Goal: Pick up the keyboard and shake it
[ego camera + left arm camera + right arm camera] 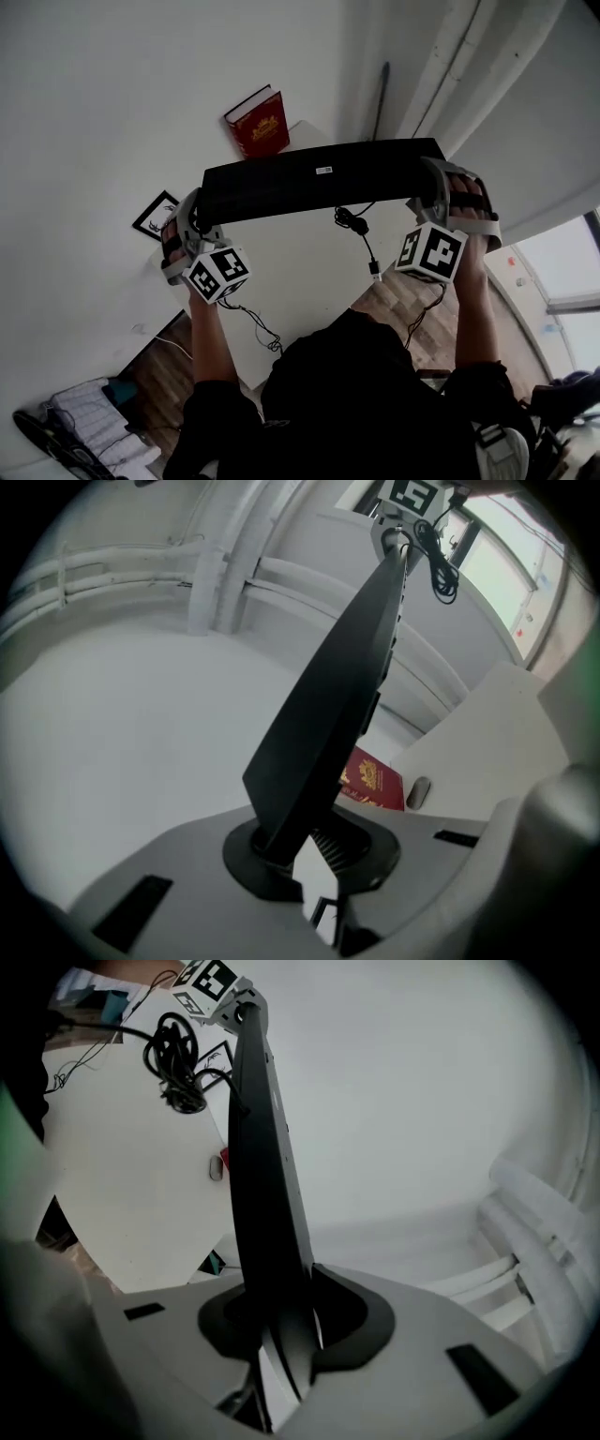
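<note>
Scene: a person at a white bench (309, 281) holds a black keyboard (323, 176) aloft, one tool at each end.
Left tool (298, 847): clamped on the keyboard's left end, the board's edge wedged between its pads.
Right tool (281, 1326): clamped on the opposite end, gripping the thin edge.
Keyboard: spans the gap between the two tools, clear of the bench, underside turned toward the person.
Cable (361, 234): hangs from the keyboard's middle, between the tools, its bundled loop and plug dangling free.
Red book (258, 123): lies on the bench beyond the left tool, apart from the keyboard.
Step in hand: the pick-up looks complete; the shake appears ready to start.
Next move: it calls for both tools to hold firm and move together in short strokes, so neither end slips; the swinging cable is the thing to watch.
</note>
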### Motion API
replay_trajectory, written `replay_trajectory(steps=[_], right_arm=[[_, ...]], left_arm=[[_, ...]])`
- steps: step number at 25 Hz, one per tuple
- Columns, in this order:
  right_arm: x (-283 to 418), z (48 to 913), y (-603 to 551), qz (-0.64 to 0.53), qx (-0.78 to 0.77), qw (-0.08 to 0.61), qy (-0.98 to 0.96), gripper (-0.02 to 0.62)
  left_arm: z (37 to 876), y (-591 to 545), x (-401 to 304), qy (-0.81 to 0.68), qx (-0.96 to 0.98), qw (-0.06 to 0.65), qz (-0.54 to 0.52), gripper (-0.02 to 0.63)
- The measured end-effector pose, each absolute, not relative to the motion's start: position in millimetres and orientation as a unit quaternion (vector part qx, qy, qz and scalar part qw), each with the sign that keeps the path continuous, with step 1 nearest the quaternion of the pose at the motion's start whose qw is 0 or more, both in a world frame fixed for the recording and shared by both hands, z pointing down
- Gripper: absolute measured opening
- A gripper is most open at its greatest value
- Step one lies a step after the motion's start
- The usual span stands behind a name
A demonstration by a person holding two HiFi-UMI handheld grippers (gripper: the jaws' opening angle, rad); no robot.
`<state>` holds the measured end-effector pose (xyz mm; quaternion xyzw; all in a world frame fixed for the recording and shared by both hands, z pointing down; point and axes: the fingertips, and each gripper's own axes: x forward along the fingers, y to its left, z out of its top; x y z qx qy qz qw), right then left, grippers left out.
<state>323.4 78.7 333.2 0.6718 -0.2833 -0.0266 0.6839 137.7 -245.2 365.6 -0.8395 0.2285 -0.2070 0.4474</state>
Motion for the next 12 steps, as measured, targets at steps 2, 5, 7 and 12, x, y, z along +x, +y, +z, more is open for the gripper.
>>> replay_trajectory(steps=[2,5,7,12], right_arm=[[327,340,48,-0.043,0.667,0.679,-0.302,0.1],[330,352,-3,-0.076,0.652,0.669,-0.347,0.101],[325,359,-39,-0.103,0.636,0.661,-0.385,0.103],[276,341,-79,-0.166,0.597,0.654,-0.434,0.103]], left_arm=[[368,-262,118,0.254,-0.832,0.442,-0.219,0.017],[372,-281,80,0.313,-0.814,0.421,-0.248,0.017],[374,-291,47,0.355,-0.8,0.399,-0.274,0.017],[364,-286,-37,0.415,-0.774,0.362,-0.313,0.017]])
